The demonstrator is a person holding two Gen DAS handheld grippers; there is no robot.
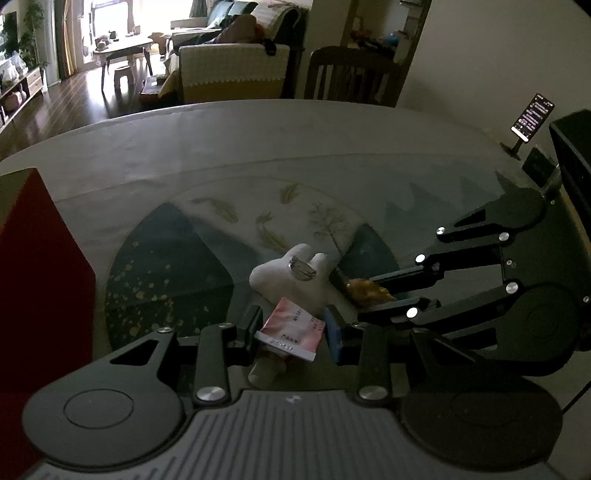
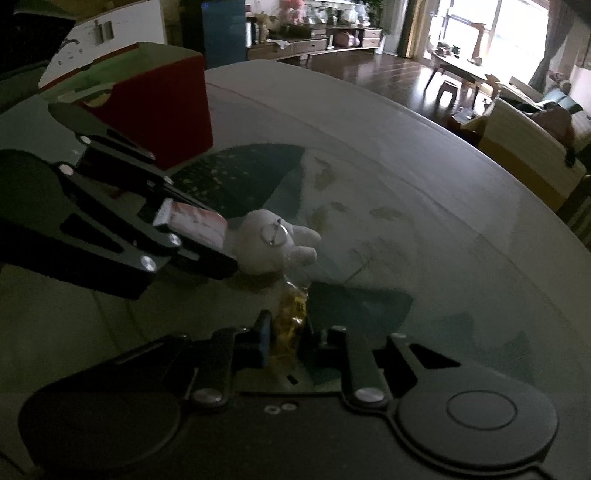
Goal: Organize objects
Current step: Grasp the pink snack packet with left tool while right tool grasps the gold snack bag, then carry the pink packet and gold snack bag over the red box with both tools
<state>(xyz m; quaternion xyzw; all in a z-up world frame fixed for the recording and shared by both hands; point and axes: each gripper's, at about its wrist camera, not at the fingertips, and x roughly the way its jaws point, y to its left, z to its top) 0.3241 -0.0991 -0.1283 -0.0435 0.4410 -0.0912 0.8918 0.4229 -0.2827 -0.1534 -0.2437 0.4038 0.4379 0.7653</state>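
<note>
Both tools grasp items beside the white plush rabbit toy (image 1: 286,280) on the desk (image 1: 221,147).
Left tool (image 1: 295,332) clamps a pink-and-white paper packet (image 1: 291,330) just before the rabbit; right tool (image 2: 286,332) clamps a crinkly golden-wrapped sweet (image 2: 291,317) beside it.

Both views are dim and underexposed over the counter (image 1: 258,140), whose pale cloth reads as grey-green. Daylight comes only from the window (image 1: 110,18) in the far room; it is blown out to white in both views, and beside it the dark floor (image 2: 399,74) carries a bright glare. Toward the window the counter is lighter; away from it the surface sinks into murk. The white plush toy (image 1: 284,280) is the brightest thing on the counter and casts a faint soft shadow beneath it. The black fingers (image 1: 255,328) lose nearly all detail. Fisheye distortion bows the counter edge, corners go black, and the right wrist view looks softer and grainy.
</note>
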